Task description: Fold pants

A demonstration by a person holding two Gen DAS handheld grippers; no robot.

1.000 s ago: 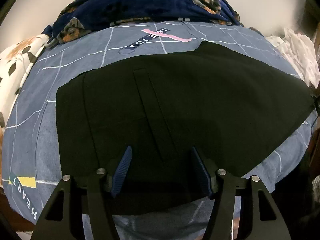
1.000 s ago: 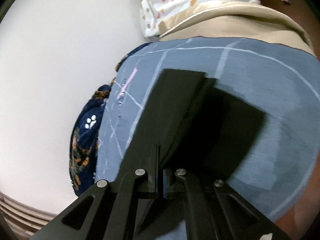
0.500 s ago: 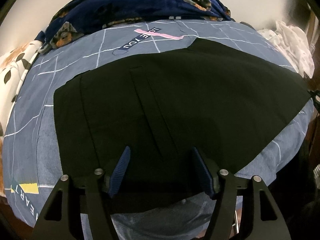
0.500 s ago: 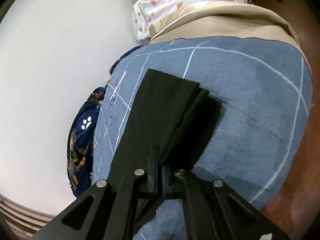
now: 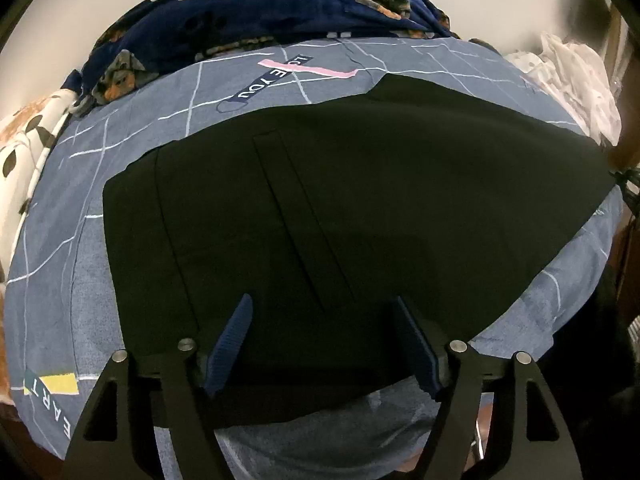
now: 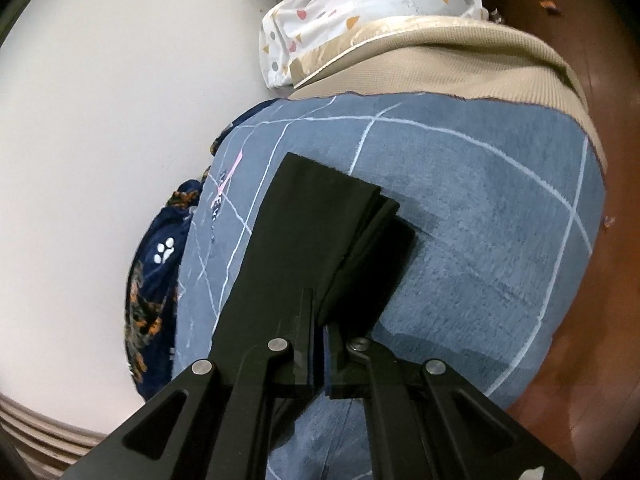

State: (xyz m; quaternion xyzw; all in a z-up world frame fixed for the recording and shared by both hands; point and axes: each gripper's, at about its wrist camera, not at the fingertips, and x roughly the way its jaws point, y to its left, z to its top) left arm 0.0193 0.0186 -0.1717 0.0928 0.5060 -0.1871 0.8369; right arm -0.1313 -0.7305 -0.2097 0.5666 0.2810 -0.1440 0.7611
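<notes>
While my left tool [image 5: 324, 344] hangs spread wide over the black pants [image 5: 360, 208] flat on the bed [image 5: 64, 280], my right tool [image 6: 322, 344] pinches their folded leg end.

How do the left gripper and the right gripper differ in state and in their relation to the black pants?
The left gripper is open, its blue pads wide apart above the flat black pants; the right gripper is shut, clamping a pants edge. The left holds nothing; the right holds stacked layers. Both share black frames and point over the blue grid bedsheet.
</notes>
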